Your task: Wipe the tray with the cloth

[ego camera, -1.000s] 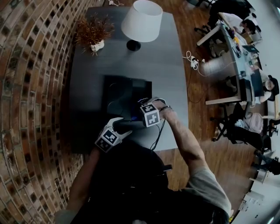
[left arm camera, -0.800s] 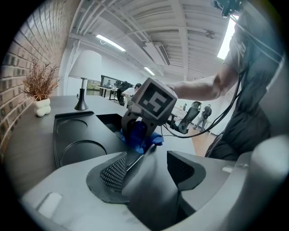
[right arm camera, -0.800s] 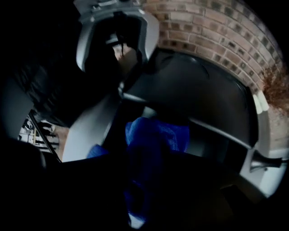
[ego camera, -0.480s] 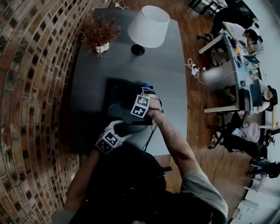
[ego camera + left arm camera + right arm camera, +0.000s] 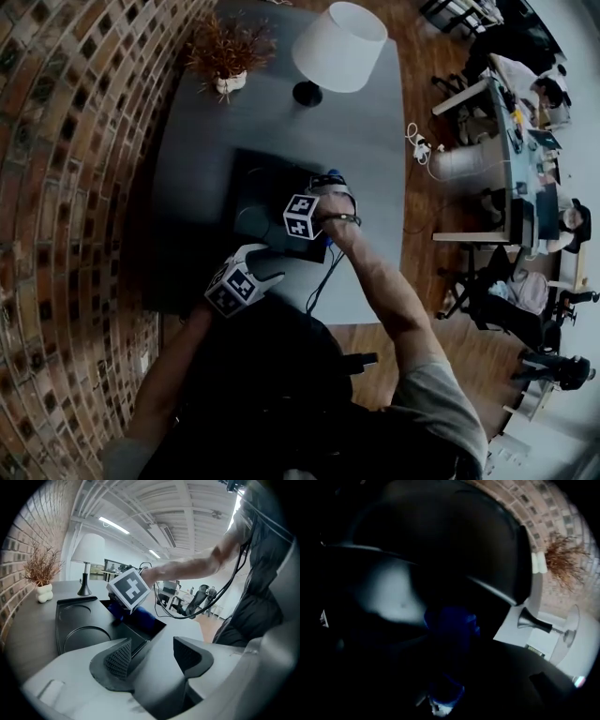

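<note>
The black tray [image 5: 253, 187] with round recesses lies on the dark grey table [image 5: 370, 141]. My right gripper [image 5: 314, 211] reaches over the tray's right part, shut on a blue cloth [image 5: 140, 616] that it presses onto the tray. The right gripper view is dark, but the cloth [image 5: 450, 625] shows bunched between the jaws, over the tray's floor [image 5: 393, 592]. At the tray's near-left corner my left gripper [image 5: 246, 277] hovers open. In its own view the left gripper [image 5: 152, 653] has nothing between its pads, and the tray [image 5: 75, 620] lies just beyond them.
A white-shaded lamp [image 5: 339, 37] and a dried plant in a white pot [image 5: 225, 58] stand at the table's far end. A brick wall [image 5: 66, 187] runs along the left. Desks, chairs and cables [image 5: 506, 122] fill the wooden floor on the right.
My right gripper has carried the cloth away from me and leftward, from the tray's near right edge further onto the tray. The left gripper has stayed near the front corner.
</note>
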The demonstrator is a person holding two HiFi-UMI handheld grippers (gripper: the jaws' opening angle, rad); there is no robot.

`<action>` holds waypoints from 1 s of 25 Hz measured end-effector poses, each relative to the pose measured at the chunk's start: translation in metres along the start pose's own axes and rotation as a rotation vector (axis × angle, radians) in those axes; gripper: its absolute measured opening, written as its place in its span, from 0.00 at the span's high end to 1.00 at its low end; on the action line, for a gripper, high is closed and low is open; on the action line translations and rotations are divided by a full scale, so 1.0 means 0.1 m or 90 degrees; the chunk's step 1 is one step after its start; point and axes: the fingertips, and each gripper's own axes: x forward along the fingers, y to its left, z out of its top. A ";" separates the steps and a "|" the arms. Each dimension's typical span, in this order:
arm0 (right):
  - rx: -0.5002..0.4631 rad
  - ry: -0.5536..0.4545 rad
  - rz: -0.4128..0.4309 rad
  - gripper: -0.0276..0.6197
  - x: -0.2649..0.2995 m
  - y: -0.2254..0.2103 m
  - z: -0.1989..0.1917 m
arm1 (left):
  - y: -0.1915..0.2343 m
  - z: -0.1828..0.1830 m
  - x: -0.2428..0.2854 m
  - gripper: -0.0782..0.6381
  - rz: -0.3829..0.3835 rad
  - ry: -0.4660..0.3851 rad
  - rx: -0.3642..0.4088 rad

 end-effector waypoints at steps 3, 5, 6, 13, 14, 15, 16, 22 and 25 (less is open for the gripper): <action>-0.024 0.054 0.007 0.72 -0.02 -0.07 -0.05 | 0.01 -0.02 0.01 0.52 0.002 0.002 0.005; -0.086 0.071 0.004 0.72 -0.03 -0.03 -0.05 | 0.01 -0.01 0.01 0.52 0.003 -0.001 0.005; -0.136 0.072 0.014 0.72 -0.04 0.05 -0.04 | 0.01 -0.01 0.00 0.52 0.002 -0.002 0.005; -0.327 -0.104 0.177 0.73 -0.42 0.85 0.22 | 0.03 -0.04 0.00 0.52 0.001 -0.006 0.011; -0.333 -0.141 0.213 0.72 -0.50 1.00 0.28 | 0.03 -0.04 -0.01 0.52 0.001 -0.005 0.011; -0.329 -0.175 0.253 0.72 -0.59 1.13 0.34 | 0.03 -0.05 -0.01 0.52 0.001 -0.004 0.011; -0.316 -0.212 0.294 0.72 -0.68 1.26 0.40 | 0.03 -0.05 -0.01 0.52 0.001 -0.005 0.010; 0.002 -0.476 0.411 0.73 -1.00 1.35 0.79 | 0.02 -0.07 -0.01 0.52 0.001 -0.013 0.001; 0.261 -0.585 0.364 0.72 -0.90 1.03 0.67 | 0.04 -0.05 -0.04 0.52 -0.002 -0.011 0.005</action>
